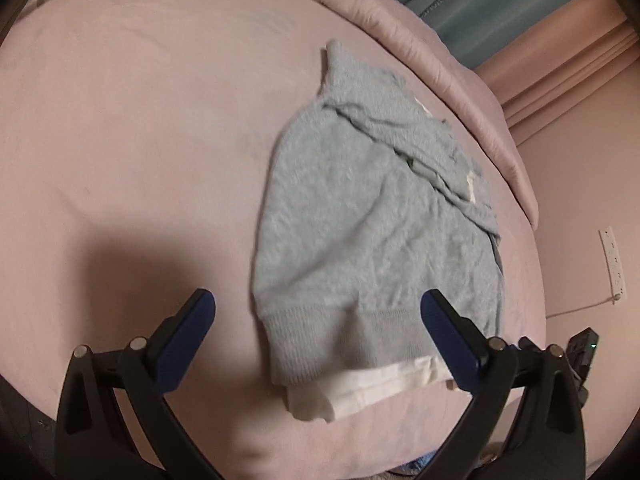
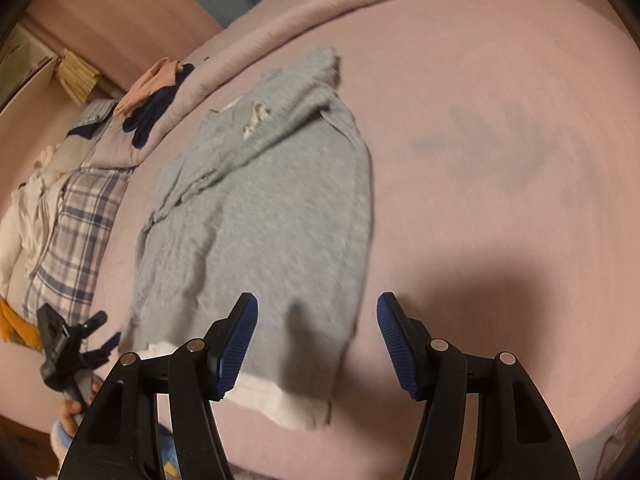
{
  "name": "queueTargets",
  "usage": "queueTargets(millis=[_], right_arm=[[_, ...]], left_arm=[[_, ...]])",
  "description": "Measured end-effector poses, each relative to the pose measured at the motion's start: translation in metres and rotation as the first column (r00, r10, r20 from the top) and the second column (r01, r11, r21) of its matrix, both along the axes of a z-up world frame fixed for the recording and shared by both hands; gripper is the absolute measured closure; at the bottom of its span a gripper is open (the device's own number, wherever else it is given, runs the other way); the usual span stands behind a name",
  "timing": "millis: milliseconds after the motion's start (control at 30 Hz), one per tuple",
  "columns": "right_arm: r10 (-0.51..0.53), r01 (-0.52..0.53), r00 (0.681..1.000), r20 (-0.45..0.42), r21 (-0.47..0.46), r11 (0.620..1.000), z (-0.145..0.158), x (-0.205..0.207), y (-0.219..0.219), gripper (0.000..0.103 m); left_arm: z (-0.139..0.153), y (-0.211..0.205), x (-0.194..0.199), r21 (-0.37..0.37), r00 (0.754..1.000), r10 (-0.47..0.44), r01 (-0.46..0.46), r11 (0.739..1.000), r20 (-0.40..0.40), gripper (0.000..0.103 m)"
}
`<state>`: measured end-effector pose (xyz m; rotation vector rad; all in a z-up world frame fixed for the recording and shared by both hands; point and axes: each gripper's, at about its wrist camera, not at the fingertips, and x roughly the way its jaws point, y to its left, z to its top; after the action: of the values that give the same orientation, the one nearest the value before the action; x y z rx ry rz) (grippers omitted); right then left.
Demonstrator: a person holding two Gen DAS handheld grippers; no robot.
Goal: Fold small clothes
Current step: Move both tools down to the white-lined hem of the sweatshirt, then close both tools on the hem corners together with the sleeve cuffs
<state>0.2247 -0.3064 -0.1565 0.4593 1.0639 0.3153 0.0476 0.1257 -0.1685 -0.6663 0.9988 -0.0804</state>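
On the bed (image 1: 120, 140), both grippers (image 1: 318, 312) (image 2: 317, 328) are hovering, jaws open and empty, over the sweater (image 1: 360, 220) hem; pinching both corners evenly would help.

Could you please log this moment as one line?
sweater: folded, flat on bed | left gripper: open, empty | right gripper: open, empty

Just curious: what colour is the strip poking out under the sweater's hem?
White, under the grey sweater; clearest in the left wrist view.
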Motion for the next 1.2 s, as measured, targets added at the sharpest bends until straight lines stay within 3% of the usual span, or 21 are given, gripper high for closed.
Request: queueTargets(millis=[300, 433, 600, 767, 833, 867, 933, 967, 1200], right_arm=[[0.037, -0.032, 0.998, -0.06, 0.078, 0.996, -0.021, -0.013, 0.008, 0.038], [0.068, -0.061, 0.996, -0.061, 0.1, 0.993, -0.024, -0.009, 0.015, 0.038], [0.069, -0.061, 0.996, -0.057, 0.135, 0.989, -0.031, -0.004, 0.024, 0.038], [0.059, -0.053, 0.998, -0.034, 0.155, 0.986, -0.029, -0.006, 0.029, 0.038], [0.072, -0.069, 0.997, -0.015, 0.136, 0.988, -0.026, -0.008, 0.035, 0.04], [0.076, -0.074, 0.997, -0.011, 0.138, 0.988, -0.026, -0.009, 0.036, 0.047], [0.096, -0.093, 0.995, -0.012, 0.152, 0.984, -0.026, -0.009, 0.039, 0.059], [0.099, -0.095, 0.995, -0.017, 0.152, 0.984, -0.027, -0.008, 0.039, 0.06], [0.095, -0.092, 0.995, -0.019, 0.117, 0.989, -0.026, -0.008, 0.041, 0.067]], left_arm=[[-0.014, -0.022, -0.005, -0.022, 0.998, -0.063, 0.063, 0.998, -0.018, 0.001], [-0.017, -0.029, 0.0, -0.073, 0.996, -0.093, 0.091, 0.993, -0.019, 0.001], [-0.018, -0.034, 0.01, -0.078, 0.997, -0.076, 0.075, 0.994, -0.019, 0.002], [-0.014, -0.046, 0.023, -0.038, 0.994, -0.103, 0.102, 0.994, -0.021, 0.004], [-0.014, -0.049, 0.026, -0.018, 0.993, -0.112, 0.112, 0.994, -0.029, 0.01], [-0.013, -0.052, 0.026, -0.003, 0.992, -0.122, 0.122, 0.993, -0.029, 0.014], [-0.012, -0.057, 0.027, 0.032, 0.988, -0.152, 0.153, 0.988, -0.042, 0.034], [-0.012, -0.058, 0.028, 0.051, 0.986, -0.16, 0.162, 0.985, -0.051, 0.045], [-0.015, -0.056, 0.025, 0.127, 0.986, -0.152, 0.16, 0.979, -0.072, 0.069]])
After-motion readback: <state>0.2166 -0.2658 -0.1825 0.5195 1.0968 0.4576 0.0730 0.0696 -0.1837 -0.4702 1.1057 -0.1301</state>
